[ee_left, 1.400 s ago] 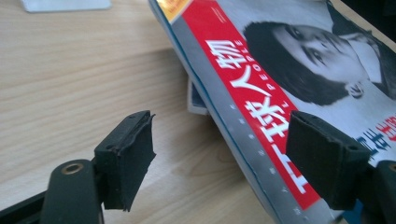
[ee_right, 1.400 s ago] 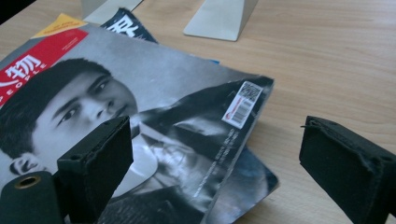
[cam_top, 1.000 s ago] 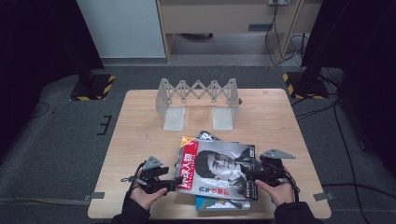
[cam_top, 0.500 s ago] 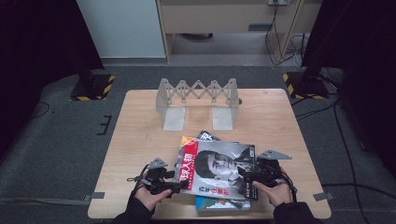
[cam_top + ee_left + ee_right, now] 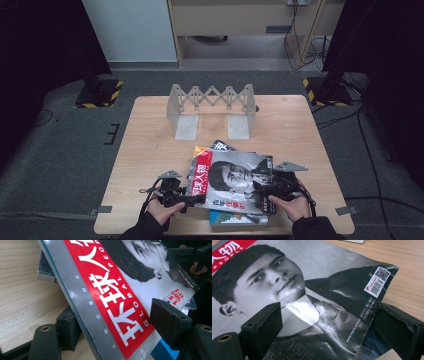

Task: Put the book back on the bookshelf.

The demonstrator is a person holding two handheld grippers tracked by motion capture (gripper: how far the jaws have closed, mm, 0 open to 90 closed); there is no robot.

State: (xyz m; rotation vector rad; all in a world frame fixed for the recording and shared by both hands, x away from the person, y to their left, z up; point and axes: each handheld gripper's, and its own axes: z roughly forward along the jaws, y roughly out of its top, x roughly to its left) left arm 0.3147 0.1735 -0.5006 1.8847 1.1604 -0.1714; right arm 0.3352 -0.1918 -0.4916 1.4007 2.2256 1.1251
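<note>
High view: the magazine point(image 5: 232, 182) with the red title strip lies on top of a small stack at the near edge of the table point(image 5: 150, 150), a blue-covered magazine point(image 5: 235, 218) showing beneath its near edge. I have the left gripper point(image 5: 192, 199) at the top magazine's spine side and the right gripper point(image 5: 262, 192) at its opposite edge, a hand behind each. Left gripper view: the spine edge of the top magazine point(image 5: 105, 312) is tilted up off the wood and passes between my two jaws, one jaw under it and one over the red strip; the jaws have just been closing, but I cannot tell whether the pads press on the cover. Right gripper view: the cover's barcode corner point(image 5: 377, 282) sits between the jaws, one jaw resting over the portrait, the other beside the curled edge; they stand apart with no pinch visible. Grey folding rack point(image 5: 212, 107) stands well apart at the far side.
</note>
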